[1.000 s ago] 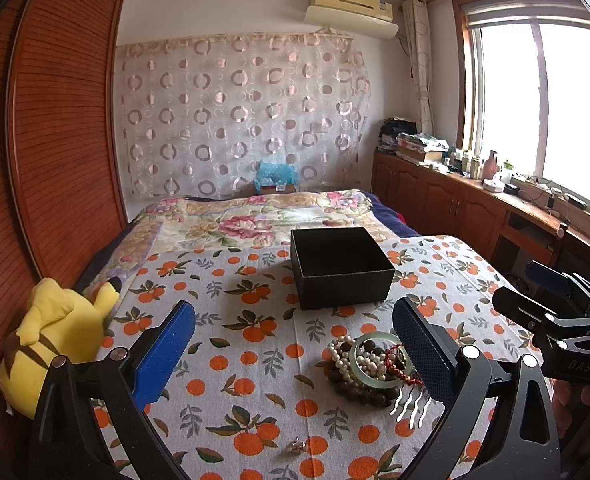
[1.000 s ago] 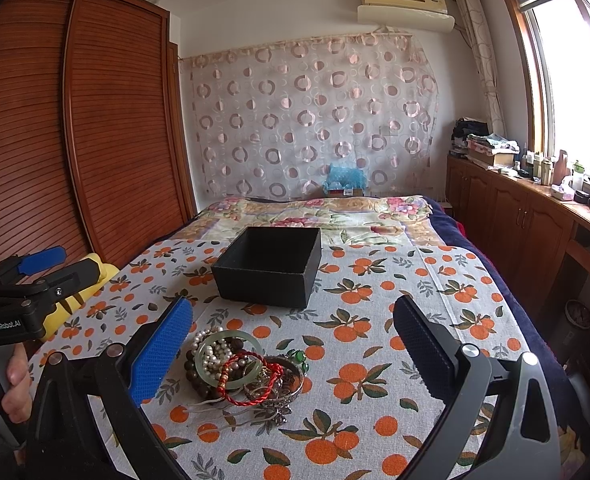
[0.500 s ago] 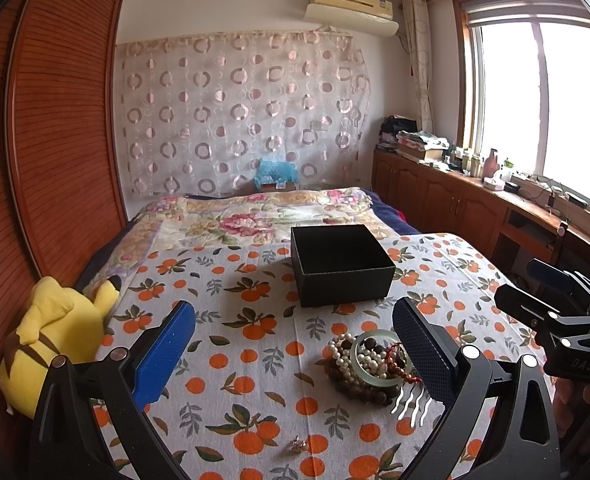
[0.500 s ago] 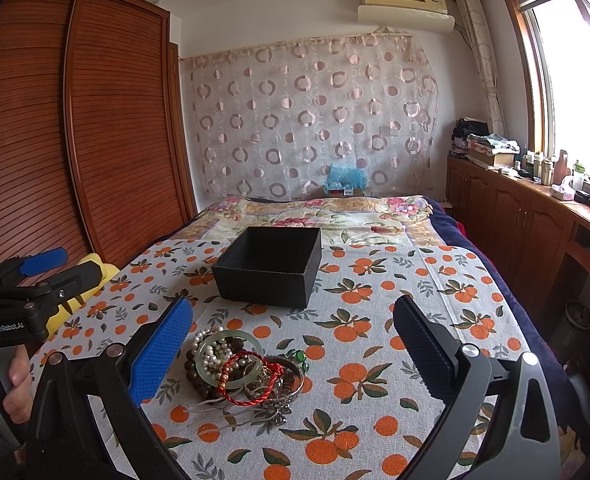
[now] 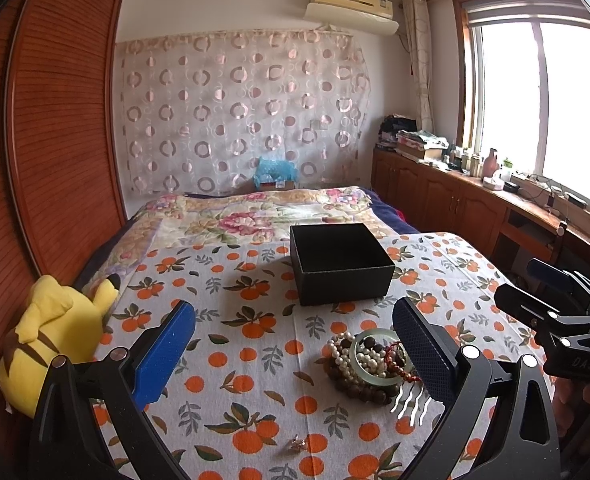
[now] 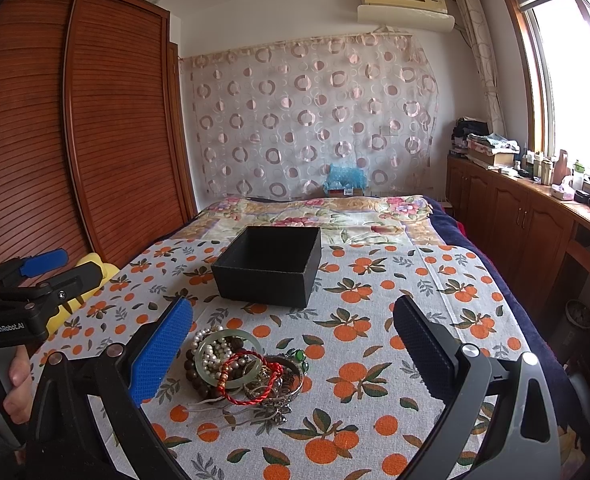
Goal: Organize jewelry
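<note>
Almost nothing has changed over the last second: both claws hover as before, so sorting has not begun. The left claw (image 5: 293,340) has its jaws wide apart and empty, and so does the right claw (image 6: 293,336). The jewelry pile (image 6: 243,368) lies untouched on the bed (image 6: 435,300), just in front of the open, seemingly empty black box (image 6: 269,268). A small loose piece (image 5: 298,443) sits nearer than the pile.

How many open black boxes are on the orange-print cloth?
1: the black box sits open on the orange-print cloth, beyond the jewelry pile. None other visible.
</note>
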A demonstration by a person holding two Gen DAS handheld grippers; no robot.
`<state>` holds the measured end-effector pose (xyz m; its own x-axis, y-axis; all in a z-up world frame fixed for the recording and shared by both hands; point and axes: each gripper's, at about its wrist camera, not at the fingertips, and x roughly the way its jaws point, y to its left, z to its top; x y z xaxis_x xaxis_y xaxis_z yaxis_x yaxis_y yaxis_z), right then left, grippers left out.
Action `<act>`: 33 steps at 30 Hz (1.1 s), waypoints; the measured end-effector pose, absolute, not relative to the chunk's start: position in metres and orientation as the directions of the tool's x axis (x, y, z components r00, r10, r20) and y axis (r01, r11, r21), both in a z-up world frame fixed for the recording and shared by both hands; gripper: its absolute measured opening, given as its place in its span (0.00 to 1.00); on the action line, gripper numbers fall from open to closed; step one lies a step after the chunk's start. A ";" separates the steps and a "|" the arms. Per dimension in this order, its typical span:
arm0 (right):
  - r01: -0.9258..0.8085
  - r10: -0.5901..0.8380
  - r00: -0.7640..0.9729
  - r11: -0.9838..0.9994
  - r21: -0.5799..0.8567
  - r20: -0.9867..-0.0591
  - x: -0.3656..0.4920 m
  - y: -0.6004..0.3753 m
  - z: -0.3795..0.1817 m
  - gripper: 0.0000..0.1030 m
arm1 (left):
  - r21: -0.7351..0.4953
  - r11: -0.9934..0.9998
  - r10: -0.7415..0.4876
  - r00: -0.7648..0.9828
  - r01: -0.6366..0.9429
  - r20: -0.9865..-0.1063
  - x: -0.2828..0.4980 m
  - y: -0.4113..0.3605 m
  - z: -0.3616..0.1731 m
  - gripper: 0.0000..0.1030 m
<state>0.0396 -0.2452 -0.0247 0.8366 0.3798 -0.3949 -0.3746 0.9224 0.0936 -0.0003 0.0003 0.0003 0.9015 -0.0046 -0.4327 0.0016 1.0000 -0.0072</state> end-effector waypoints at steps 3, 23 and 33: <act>-0.374 0.380 0.837 0.923 0.093 -0.395 0.040 -0.245 -0.025 0.98 | -0.007 1.000 -0.007 0.902 0.004 -0.431 -0.001 0.000 0.000 0.93; -0.410 0.412 0.811 0.907 0.099 -0.415 0.040 -0.245 -0.029 0.98 | -0.030 0.999 -0.036 0.864 0.024 -0.503 0.001 0.004 -0.019 0.93; -0.476 0.455 0.752 0.875 0.085 -0.477 0.040 -0.238 -0.052 0.98 | -0.034 0.998 -0.060 0.798 0.050 -0.599 0.003 0.024 -0.058 0.93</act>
<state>0.0404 -0.2378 -0.0516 0.7517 0.4553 -0.4771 -0.4765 0.8751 0.0845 0.0030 0.0235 -0.0584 0.7985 -0.0602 -0.5990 0.0499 0.9982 -0.0338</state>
